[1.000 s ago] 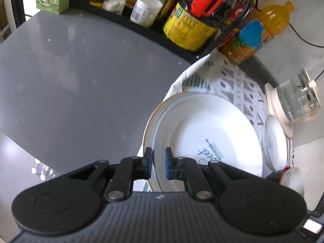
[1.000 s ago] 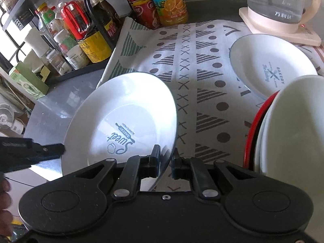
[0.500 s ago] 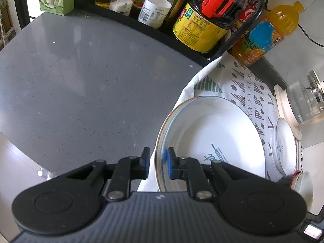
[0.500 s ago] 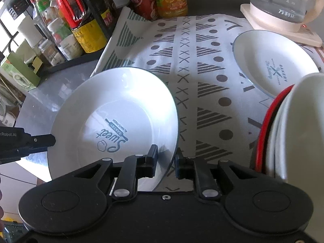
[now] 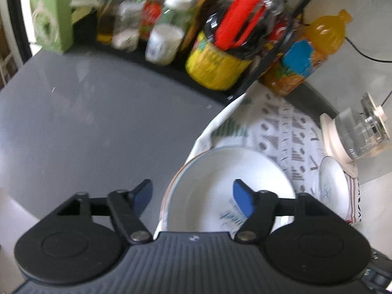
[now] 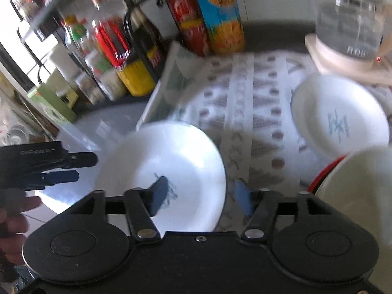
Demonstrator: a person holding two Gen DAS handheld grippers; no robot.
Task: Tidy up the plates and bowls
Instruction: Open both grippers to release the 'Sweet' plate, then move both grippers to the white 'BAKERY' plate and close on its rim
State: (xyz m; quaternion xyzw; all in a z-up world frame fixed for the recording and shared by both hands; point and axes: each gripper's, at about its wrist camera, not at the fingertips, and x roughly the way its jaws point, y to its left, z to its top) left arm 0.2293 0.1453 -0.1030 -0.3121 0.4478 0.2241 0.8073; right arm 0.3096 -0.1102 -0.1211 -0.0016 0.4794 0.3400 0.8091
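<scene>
A large white plate (image 5: 220, 186) with blue lettering lies on the left edge of the patterned cloth (image 5: 289, 132), on top of another plate whose rim shows under it. It also shows in the right wrist view (image 6: 169, 164). My left gripper (image 5: 193, 196) is open, its pads either side of the plate's left rim. My right gripper (image 6: 201, 196) is open, straddling the plate's right rim. A smaller white plate (image 6: 340, 117) lies at the cloth's right. A white bowl (image 6: 355, 188) stacked in a red-rimmed one is at the near right.
A rack of bottles and jars (image 5: 215, 46) lines the back of the grey counter (image 5: 85, 127). An orange juice bottle (image 6: 218, 17) and red cans stand behind the cloth. A glass kettle (image 6: 350, 17) on a cream base is at the back right.
Both grippers were shut on the large plate's rims and have opened. The plate has gone down from tilted to lying flat on the stack. Both views are motion-blurred now.
</scene>
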